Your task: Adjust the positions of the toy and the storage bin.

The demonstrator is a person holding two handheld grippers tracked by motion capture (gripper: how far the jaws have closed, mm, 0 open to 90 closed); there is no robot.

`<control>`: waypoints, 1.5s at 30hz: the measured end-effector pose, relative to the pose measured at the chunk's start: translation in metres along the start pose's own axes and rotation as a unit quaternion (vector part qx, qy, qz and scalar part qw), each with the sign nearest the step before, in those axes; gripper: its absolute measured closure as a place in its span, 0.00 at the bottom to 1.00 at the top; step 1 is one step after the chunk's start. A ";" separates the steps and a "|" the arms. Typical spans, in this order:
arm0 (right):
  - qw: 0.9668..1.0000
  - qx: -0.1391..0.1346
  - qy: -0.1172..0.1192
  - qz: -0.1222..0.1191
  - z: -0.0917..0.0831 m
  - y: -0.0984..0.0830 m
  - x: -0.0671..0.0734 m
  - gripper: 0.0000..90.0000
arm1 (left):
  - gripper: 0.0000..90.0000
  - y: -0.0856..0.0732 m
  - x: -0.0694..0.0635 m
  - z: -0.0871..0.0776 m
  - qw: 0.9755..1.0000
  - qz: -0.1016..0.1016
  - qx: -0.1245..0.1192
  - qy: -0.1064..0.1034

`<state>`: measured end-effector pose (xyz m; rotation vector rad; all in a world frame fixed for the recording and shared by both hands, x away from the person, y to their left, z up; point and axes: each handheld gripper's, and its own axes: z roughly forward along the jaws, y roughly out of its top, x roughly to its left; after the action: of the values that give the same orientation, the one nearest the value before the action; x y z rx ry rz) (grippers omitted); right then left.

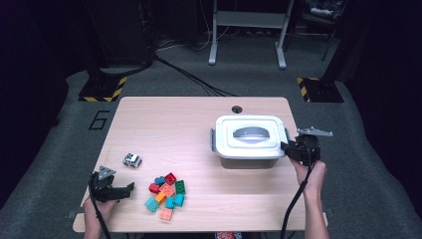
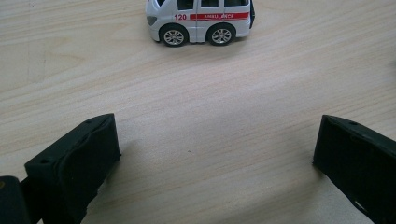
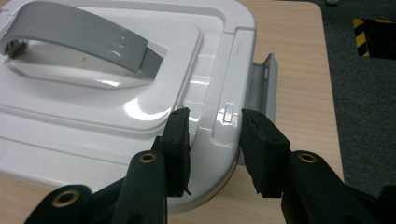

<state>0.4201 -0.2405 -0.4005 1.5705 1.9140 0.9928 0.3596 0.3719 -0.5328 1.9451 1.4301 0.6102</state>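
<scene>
- Right gripper (image 1: 287,148) is sitting at the right end of the box (image 1: 249,155), at the table's (image 1: 164,119) right side.
- In the right gripper view its jaws are standing narrowly apart over the lid's (image 3: 116,93) rim, one on top of the lid, the other just outside the edge by the grey latch (image 3: 264,81).
- Right gripper (image 3: 212,135) is nearly clenched; the lid edge is lying between the pads, but I cannot tell if they are actually pinching it.
- Latch is standing flipped out from the box's side, apart from the lid.
- Lid is sitting flat on the box, its grey handle (image 3: 74,35) lying down across the top.
- Box is resting on the table's right half, near the far edge, well apart from the bricks (image 1: 166,194).
- Left gripper (image 1: 130,188) is hovering low at the near left corner, pointing right toward the bricks.
- In the left gripper view its jaws are spread wide, released, with bare table between them.
- Toy ambulance (image 2: 201,21) is standing on its wheels ahead of the left gripper (image 2: 217,149), apart from it.
- In the high view the ambulance (image 1: 132,160) is sitting just left of and beyond the brick pile.
- Bricks are lying in a loose cluster near the front edge: red, green, teal, orange, pink.
- A cable is trailing from each gripper back along the person's forearms.
</scene>
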 end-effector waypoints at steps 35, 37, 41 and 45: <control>0.998 0.003 0.027 0.052 0.039 0.008 -0.030 0.89 | 0.00 0.000 0.000 0.000 1.000 0.004 0.001 0.000; 0.999 0.007 0.024 0.047 0.039 0.008 -0.028 0.90 | 0.00 0.000 0.000 0.000 1.000 0.004 0.001 0.000; 0.998 0.013 0.021 0.055 0.038 0.008 -0.027 0.91 | 0.00 0.000 0.000 0.000 1.000 0.004 0.001 0.000; 0.998 0.017 0.016 0.053 0.034 0.006 -0.024 0.91 | 0.00 0.000 0.000 0.000 1.000 0.004 0.001 0.000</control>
<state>0.4545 -0.2556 -0.4191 1.7008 1.8953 1.0404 0.3594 0.3719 -0.5326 1.9532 1.4234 0.6118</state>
